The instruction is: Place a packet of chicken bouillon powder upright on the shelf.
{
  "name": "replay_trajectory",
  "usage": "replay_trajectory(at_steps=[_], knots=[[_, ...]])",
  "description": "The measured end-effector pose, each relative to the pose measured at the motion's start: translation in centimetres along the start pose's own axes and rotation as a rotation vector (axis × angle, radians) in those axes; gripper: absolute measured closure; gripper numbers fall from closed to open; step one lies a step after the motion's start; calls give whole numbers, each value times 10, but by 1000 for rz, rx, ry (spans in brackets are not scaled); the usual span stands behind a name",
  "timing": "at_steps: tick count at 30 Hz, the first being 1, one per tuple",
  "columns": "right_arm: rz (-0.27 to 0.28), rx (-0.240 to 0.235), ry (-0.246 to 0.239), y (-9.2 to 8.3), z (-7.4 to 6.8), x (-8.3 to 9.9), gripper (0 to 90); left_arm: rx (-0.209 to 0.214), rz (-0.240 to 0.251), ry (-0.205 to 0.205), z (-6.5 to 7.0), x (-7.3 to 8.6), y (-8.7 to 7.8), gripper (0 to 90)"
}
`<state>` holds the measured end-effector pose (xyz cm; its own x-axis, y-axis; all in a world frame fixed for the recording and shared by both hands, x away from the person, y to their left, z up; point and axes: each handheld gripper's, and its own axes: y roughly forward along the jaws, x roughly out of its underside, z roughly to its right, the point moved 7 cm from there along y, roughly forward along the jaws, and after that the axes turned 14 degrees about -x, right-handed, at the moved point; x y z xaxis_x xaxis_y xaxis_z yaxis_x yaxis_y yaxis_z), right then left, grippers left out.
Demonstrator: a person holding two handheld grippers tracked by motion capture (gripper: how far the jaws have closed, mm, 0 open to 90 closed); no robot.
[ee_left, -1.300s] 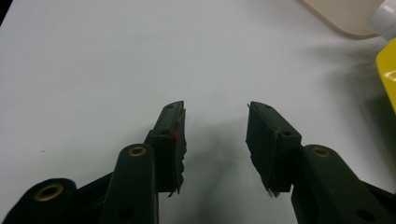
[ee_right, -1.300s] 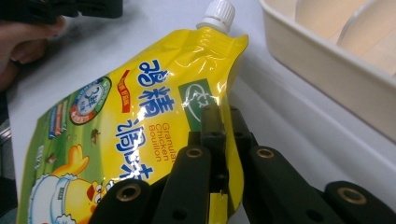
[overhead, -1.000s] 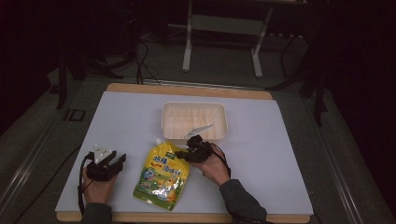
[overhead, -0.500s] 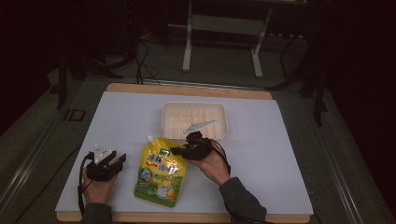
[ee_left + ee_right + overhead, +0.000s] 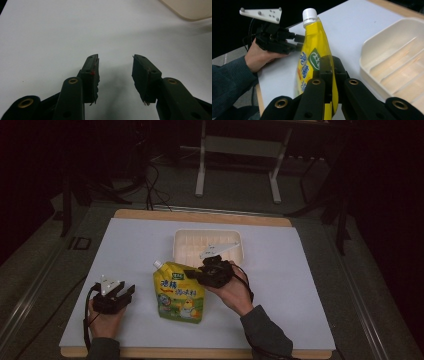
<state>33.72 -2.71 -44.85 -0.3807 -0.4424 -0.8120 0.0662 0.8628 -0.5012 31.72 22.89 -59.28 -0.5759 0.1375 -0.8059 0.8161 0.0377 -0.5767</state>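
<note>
From above, my right claw (image 5: 192, 274) is clamped on the upper edge of the yellow printed plastic pouch with a white screw cap (image 5: 178, 291), which stands raised just in front of the cream ribbed plastic tray (image 5: 208, 243) on the white tabletop (image 5: 300, 285). My left claw (image 5: 121, 296) rests on the tabletop, well to the left of the tray and apart from the pouch. I judge the pick-up done; carrying the pouch over and setting it into the tray is left, and the tray holds nothing yet. I count one pouch, one tray, two claws.

Along my left claw (image 5: 115, 75), the jaws stand wide with nothing between them, bare tabletop below and a corner of the tray (image 5: 190, 8) beyond.

Along my right claw (image 5: 329, 75), the jaws pinch narrow on the pouch (image 5: 314, 57), cap upward, the tray (image 5: 397, 62) just beside it, the left claw (image 5: 298, 42) behind the pouch.
</note>
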Motion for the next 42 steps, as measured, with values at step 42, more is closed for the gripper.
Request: replay_trajectory(at_steps=[42], knots=[[134, 155, 91, -84, 29, -20, 900, -6, 0, -6, -1, 0, 0, 563]])
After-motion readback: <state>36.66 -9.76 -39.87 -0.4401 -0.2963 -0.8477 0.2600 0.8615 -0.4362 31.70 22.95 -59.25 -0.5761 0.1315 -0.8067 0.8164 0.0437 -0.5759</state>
